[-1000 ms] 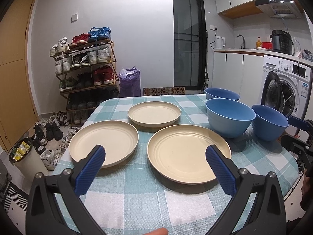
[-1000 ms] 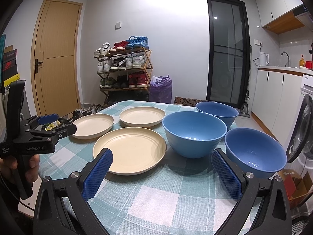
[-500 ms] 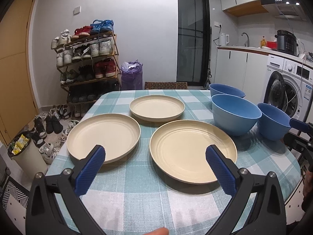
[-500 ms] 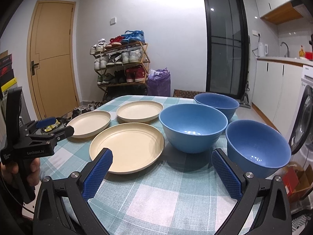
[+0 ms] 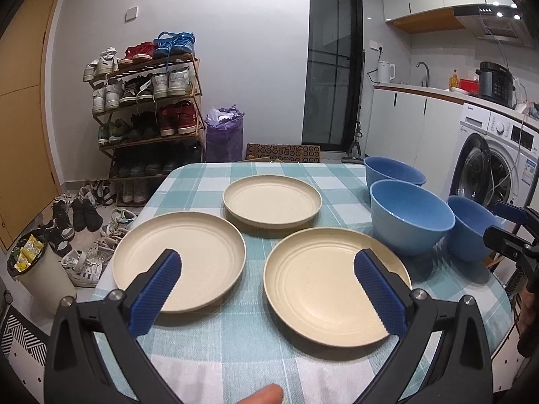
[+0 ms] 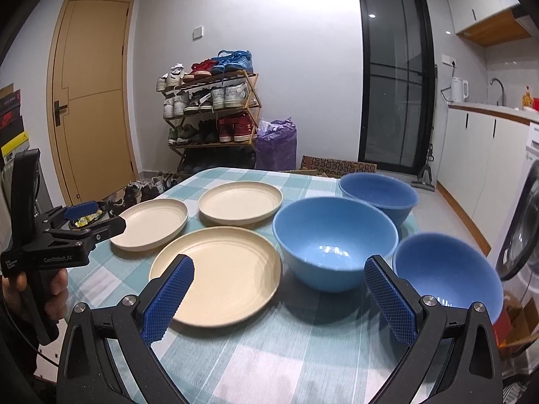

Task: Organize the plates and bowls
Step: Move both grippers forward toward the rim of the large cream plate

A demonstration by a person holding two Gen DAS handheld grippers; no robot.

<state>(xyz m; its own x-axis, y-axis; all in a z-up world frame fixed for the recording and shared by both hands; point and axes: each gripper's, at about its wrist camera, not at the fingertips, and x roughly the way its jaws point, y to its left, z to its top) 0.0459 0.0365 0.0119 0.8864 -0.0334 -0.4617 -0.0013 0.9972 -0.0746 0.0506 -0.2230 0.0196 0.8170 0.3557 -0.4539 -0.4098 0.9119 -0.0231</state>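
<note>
Plates nearer both wide claws than before

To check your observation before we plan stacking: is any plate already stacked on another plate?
No, the three cream plates each lie separately on the checked tablecloth.

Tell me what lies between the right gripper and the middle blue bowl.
Only bare checked tablecloth: in the right wrist view nothing sits between the open right gripper and the middle blue bowl.
</note>
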